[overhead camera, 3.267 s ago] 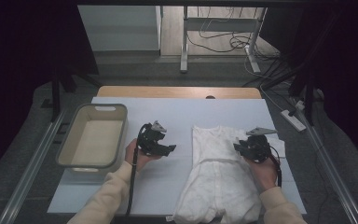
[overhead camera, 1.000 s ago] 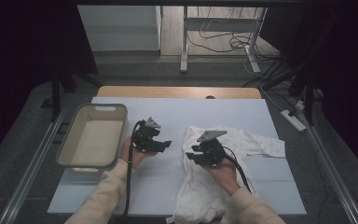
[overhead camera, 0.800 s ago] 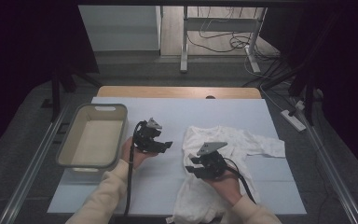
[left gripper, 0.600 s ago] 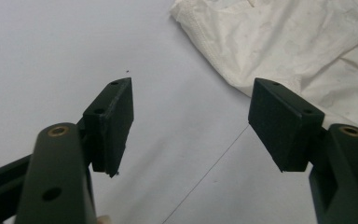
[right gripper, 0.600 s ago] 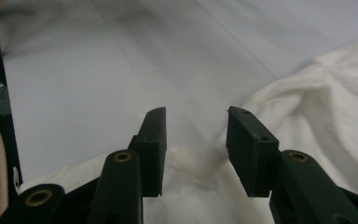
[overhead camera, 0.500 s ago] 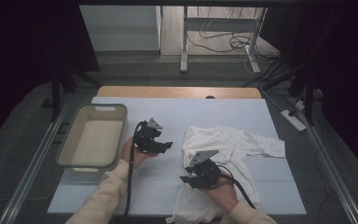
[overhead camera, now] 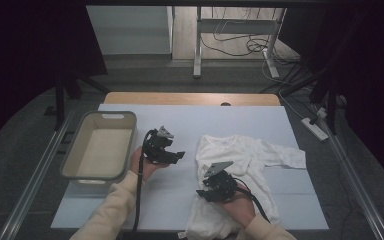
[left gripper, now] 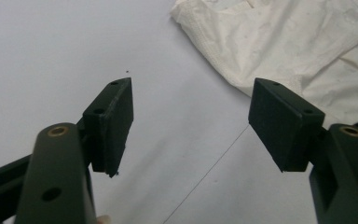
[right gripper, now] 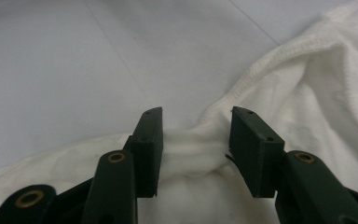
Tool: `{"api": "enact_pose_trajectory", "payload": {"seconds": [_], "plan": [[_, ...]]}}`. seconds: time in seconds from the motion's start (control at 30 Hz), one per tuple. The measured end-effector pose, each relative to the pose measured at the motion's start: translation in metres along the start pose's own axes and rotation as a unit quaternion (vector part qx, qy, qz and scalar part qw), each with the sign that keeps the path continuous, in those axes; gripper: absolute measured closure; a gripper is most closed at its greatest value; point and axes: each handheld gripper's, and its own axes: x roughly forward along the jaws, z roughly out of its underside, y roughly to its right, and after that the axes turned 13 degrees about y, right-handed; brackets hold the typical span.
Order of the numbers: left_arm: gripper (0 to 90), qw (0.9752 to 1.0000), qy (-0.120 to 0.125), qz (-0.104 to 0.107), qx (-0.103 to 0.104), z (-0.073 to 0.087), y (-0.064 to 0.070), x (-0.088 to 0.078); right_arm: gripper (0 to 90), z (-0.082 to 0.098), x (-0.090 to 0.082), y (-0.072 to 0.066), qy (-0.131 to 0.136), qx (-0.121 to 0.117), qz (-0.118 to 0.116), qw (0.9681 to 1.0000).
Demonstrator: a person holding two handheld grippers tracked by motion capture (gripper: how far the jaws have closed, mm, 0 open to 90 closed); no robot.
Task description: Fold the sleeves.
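Nearest the person, the right gripper (overhead camera: 211,187) sits low over the near-left edge of the white shirt (overhead camera: 250,165), and this is the relation the coming move turns on: in the right gripper view a bunched ridge of the shirt's hemmed edge (right gripper: 191,144) lies directly between the two fingers (right gripper: 150,144), which have just been opening. The left pad is against the fold while a sliver of gap shows at the other, so I judge the cloth to be between them rather than pinched. The garment spreads away from those fingers toward the far right, its body running from the near edge of the tabletop (overhead camera: 180,200) up to the collar, and one sleeve reaches out to the right. A little farther off, the left gripper (overhead camera: 170,152) hovers over bare tabletop with its fingers (left gripper: 114,121) spread wide and nothing between them; in the left gripper view the shirt's collar end (left gripper: 284,51) lies ahead and to the right, apart from the pads. So the right hand is plainly the nearer one to the cloth, and the left would have to travel rightward to reach it. Farther left, the beige tub (overhead camera: 82,170) stands empty, well apart from the shirt.
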Motion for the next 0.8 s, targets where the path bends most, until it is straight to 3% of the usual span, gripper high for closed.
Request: {"api": "enact_pose_trajectory", "payload": {"seconds": [0.23, 0.43, 0.57, 0.63, 0.8], "plan": [[31.4, 1.0000, -0.001, 0.000, 0.001, -0.001, 0.001, 0.001, 52.1, 0.001, 0.001, 0.003, 0.004, 0.001, 0.013, 0.9999], [31.3, 1.0000, -0.004, 0.000, 0.003, 0.000, 0.002, 0.002, 54.7, -0.004, 0.009, -0.001, 0.003, -0.018, 0.024, 0.9995], [31.3, 1.0000, -0.004, 0.000, 0.003, 0.000, 0.002, 0.002, 66.4, -0.005, 0.009, -0.002, -0.003, -0.030, 0.028, 0.9992], [31.3, 1.0000, -0.004, 0.000, 0.002, 0.000, 0.001, 0.002, 74.8, -0.005, 0.010, -0.001, -0.002, -0.024, 0.014, 0.9996], [31.3, 1.0000, -0.004, 0.000, 0.004, 0.000, 0.002, 0.002, 84.8, -0.005, 0.010, -0.004, -0.002, -0.030, 0.002, 0.9996]]}}
